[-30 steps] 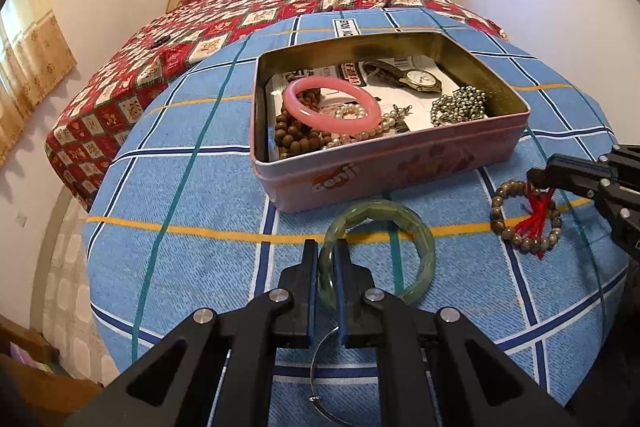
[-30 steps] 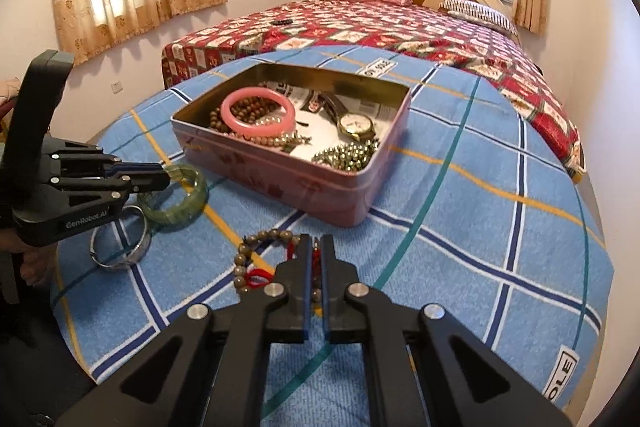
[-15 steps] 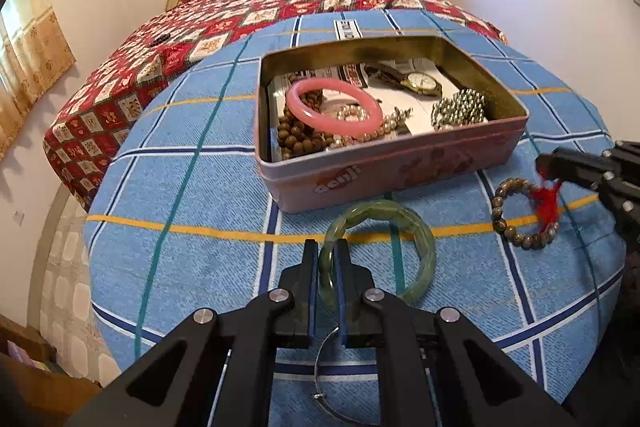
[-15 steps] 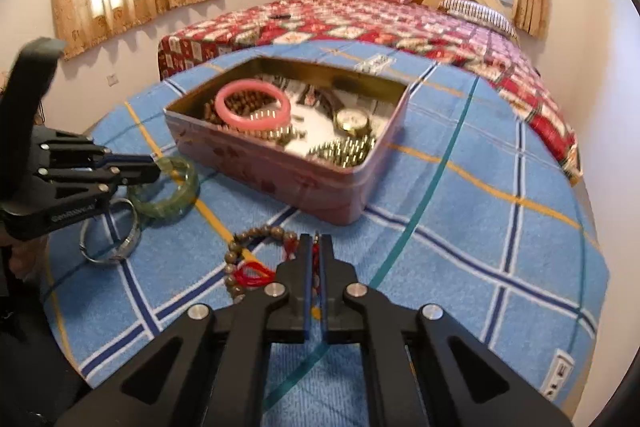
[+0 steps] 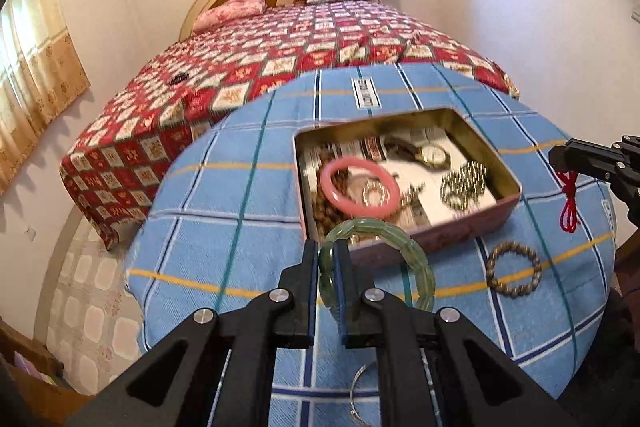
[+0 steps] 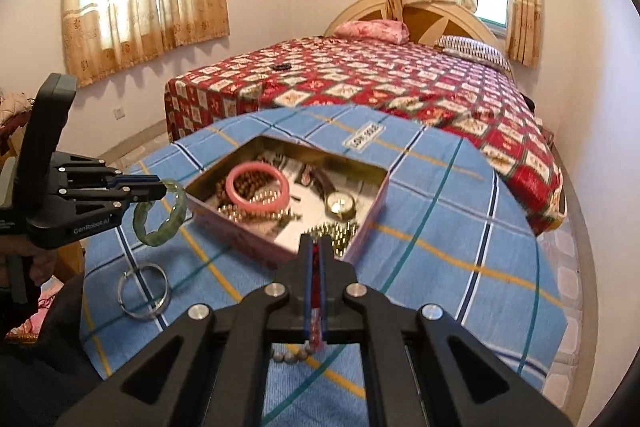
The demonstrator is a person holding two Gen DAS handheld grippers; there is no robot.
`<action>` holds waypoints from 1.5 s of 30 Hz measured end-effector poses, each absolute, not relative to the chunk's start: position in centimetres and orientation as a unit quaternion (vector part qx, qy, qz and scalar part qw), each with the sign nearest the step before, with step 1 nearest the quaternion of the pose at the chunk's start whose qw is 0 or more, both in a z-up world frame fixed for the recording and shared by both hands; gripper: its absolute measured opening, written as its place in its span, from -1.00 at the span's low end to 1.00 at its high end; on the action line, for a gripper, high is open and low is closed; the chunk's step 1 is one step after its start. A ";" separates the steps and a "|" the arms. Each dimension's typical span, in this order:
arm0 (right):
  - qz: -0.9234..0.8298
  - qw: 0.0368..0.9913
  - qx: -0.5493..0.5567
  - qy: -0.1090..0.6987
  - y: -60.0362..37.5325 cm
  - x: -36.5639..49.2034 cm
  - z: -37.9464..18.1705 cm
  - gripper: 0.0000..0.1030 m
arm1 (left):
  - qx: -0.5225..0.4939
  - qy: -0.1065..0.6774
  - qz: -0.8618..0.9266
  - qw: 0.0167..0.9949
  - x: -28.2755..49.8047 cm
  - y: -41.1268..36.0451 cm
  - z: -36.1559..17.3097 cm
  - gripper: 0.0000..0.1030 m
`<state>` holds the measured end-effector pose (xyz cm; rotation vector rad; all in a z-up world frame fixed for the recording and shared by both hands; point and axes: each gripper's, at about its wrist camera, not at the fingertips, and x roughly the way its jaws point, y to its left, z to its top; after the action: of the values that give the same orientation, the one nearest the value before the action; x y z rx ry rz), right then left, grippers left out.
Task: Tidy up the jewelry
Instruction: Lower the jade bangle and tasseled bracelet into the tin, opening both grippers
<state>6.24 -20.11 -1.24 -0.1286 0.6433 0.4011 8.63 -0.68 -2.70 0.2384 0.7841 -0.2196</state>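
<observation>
My left gripper (image 5: 328, 251) is shut on the rim of a green jade bangle (image 5: 416, 263), which hangs in the air just in front of the pink tin (image 5: 444, 241). From the right wrist view, the left gripper (image 6: 160, 187) carries the bangle (image 6: 160, 223) left of the tin (image 6: 240, 239). My right gripper (image 6: 316, 247) is shut on a red cord (image 6: 316, 291). The right gripper (image 5: 560, 157) dangles that cord (image 5: 568, 199) above a brown bead bracelet (image 5: 514, 275) lying on the cloth. Whether cord and bracelet are still joined I cannot tell.
The tin holds a pink bangle (image 5: 360, 187), a watch (image 5: 432, 155) and bead strings. A silver bangle (image 6: 144, 291) lies on the blue checked tablecloth (image 5: 240, 211) near the left gripper. A bed with a red quilt (image 6: 380, 83) stands behind the round table.
Both grippers have risen. The green bangle has come up off the cloth in the left gripper. The red cord has gone up with the right gripper, while the bead bracelet stays on the cloth.
</observation>
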 end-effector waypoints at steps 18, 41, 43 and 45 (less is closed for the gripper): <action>0.200 0.927 -0.072 0.307 -18.7 12.5 -0.9 -0.92 | 0.147 0.366 -0.094 0.914 14.9 -3.0 -1.1 -0.87; 0.179 0.920 -0.056 0.345 -19.0 15.9 -4.8 -0.88 | 0.164 0.404 -0.073 0.897 19.0 -4.0 -4.8 -0.75; 0.178 0.920 -0.055 0.345 -19.1 15.8 -4.9 -0.76 | 0.164 0.402 -0.071 0.898 18.9 -4.0 -4.8 -0.33; 0.174 0.921 -0.051 0.344 -19.3 15.5 -4.8 -0.49 | 0.168 0.390 -0.059 0.904 18.5 -4.0 -4.5 0.21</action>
<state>15.51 -19.33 -4.80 -0.1042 0.7069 0.3579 18.46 -3.99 -4.52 0.3468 0.8052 -0.1214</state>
